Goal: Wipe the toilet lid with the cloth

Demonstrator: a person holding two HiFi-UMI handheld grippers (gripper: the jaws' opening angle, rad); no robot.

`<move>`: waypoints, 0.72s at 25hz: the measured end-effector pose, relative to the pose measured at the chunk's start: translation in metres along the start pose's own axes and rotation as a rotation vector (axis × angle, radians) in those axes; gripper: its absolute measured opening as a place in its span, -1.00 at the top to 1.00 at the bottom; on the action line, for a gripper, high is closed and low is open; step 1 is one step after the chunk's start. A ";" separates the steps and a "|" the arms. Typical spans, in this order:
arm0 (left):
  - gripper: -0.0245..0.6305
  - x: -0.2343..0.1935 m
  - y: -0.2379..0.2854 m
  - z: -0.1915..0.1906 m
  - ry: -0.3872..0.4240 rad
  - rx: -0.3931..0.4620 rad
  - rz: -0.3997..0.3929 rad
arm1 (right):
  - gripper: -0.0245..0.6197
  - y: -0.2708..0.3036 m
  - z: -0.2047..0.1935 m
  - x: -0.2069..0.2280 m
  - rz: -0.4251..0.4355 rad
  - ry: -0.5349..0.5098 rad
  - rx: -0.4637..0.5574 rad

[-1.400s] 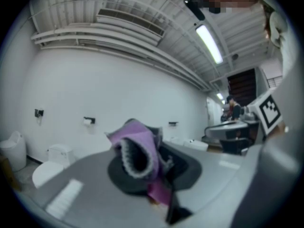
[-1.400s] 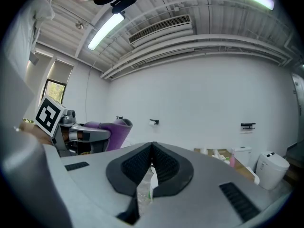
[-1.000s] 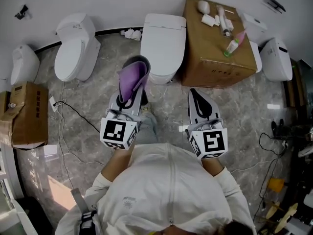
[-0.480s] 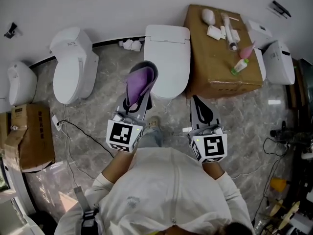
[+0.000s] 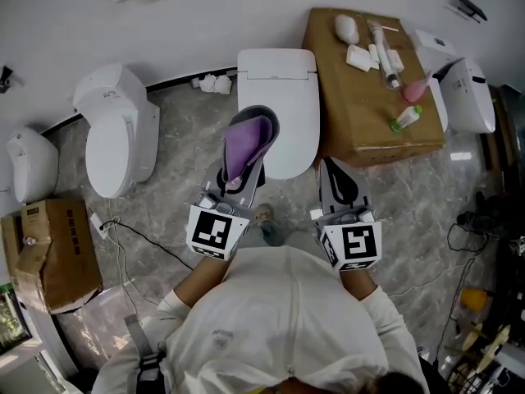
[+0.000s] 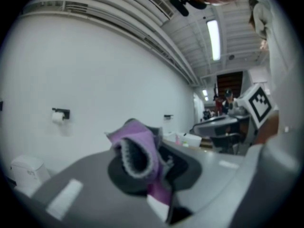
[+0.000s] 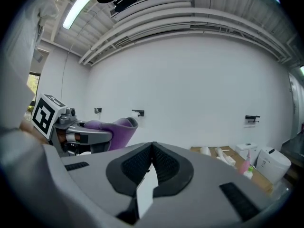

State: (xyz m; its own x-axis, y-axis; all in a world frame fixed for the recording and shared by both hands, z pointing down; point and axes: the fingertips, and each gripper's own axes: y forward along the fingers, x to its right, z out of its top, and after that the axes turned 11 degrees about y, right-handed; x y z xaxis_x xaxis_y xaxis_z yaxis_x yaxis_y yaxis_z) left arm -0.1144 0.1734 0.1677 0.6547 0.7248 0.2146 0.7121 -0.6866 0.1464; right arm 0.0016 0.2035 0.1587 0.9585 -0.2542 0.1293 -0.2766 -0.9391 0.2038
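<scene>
A purple cloth (image 5: pixel 243 148) with a grey inner face is clamped in my left gripper (image 5: pixel 250 130), whose tip hangs over the left front part of the closed white toilet lid (image 5: pixel 287 109) in the head view. In the left gripper view the cloth (image 6: pixel 137 148) bulges up between the shut jaws. My right gripper (image 5: pixel 330 171) is shut with nothing in it, its tip just off the lid's front right edge, over the floor. The right gripper view shows its pads (image 7: pixel 152 163) pressed together and the left gripper (image 7: pixel 111 129) with the cloth to its left.
A cardboard box (image 5: pixel 373 89) with bottles and small items stands right of the toilet. Another white toilet (image 5: pixel 115 134) is to the left, more fixtures at both edges. A second box (image 5: pixel 53 253) and a black cable (image 5: pixel 135 236) lie on the marble floor at left.
Both grippers have moved forward toward the middle toilet. The left gripper with the cloth now reaches over the lid's front; earlier it was short of the toilet.
</scene>
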 end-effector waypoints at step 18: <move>0.78 0.014 0.070 -0.047 0.056 0.043 -0.096 | 0.89 0.062 -0.063 0.033 0.065 -0.005 -0.143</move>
State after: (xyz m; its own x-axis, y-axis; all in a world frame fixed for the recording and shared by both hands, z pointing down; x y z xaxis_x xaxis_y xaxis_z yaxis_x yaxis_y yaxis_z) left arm -0.0669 0.1331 0.2262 0.5685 0.7820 0.2554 0.7820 -0.6101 0.1275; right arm 0.0120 0.1513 0.2365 0.9384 -0.3149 0.1423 -0.3449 -0.8783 0.3312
